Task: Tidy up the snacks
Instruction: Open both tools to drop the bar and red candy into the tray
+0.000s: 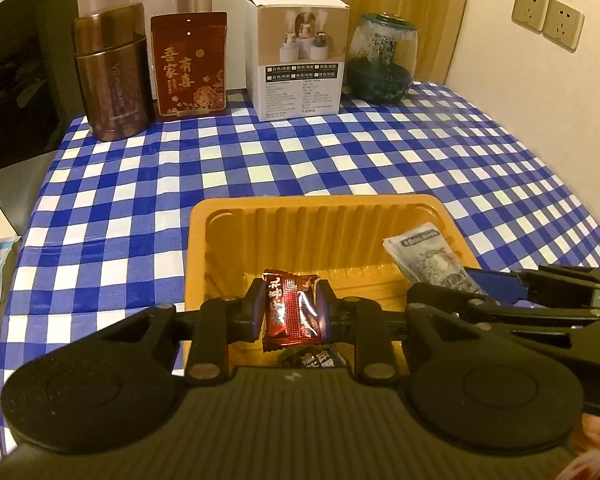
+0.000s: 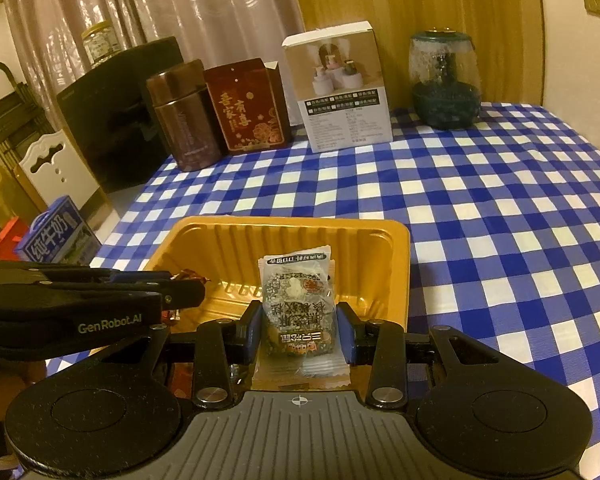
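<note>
Two grippers hang over one orange plastic tray (image 1: pixel 236 216) on the blue-and-white checked tablecloth (image 1: pixel 380 152). Left gripper (image 1: pixel 291 309) is clenched on a dark red candy wrapper (image 1: pixel 290 308); right gripper (image 2: pixel 299 330) clamps a clear-edged grey snack packet (image 2: pixel 298 304). Beyond stand a brown canister (image 1: pixel 110 72), a red tin (image 1: pixel 189 66), a white carton (image 1: pixel 300 56) and a glass jar (image 1: pixel 382 60).

Left wrist view is taken from just behind the left gripper (image 1: pixel 290 312), angled down and forward, close over the orange tray (image 1: pixel 220 216). Right wrist view is set likewise behind the right gripper (image 2: pixel 300 330), close over the same tray (image 2: pixel 404 240) from slightly further right. Shared by both: the checked tablecloth (image 1: pixel 340 152), the back row against the curtain, and each other's gripper at frame edge, apparently blurred by fisheye.
</note>
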### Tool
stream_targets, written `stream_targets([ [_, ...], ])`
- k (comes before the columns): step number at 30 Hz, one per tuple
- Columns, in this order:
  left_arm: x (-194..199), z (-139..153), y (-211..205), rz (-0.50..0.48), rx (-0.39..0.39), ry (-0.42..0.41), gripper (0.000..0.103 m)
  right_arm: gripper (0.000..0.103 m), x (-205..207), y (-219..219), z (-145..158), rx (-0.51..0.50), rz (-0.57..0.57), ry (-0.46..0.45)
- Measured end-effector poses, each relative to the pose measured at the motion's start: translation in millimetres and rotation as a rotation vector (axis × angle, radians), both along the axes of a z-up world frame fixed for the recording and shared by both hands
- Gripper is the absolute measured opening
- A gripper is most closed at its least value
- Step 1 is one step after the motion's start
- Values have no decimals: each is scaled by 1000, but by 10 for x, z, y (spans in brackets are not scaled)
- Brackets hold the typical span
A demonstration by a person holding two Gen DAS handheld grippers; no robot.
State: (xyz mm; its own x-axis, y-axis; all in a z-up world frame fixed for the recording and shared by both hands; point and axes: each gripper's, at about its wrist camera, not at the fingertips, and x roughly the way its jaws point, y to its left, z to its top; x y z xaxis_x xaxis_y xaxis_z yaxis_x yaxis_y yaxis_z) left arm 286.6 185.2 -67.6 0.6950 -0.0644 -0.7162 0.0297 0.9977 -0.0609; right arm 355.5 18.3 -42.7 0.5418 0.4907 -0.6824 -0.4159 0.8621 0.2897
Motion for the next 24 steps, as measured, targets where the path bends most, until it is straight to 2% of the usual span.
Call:
stream_targets([
  [3, 21, -4, 19, 23, 13, -12, 49, 39, 6, -8, -11, 5, -1, 2],
  [24, -247, 209, 103, 4, 29, -37, 49, 39, -34, 36, 97, 25, -2, 8],
])
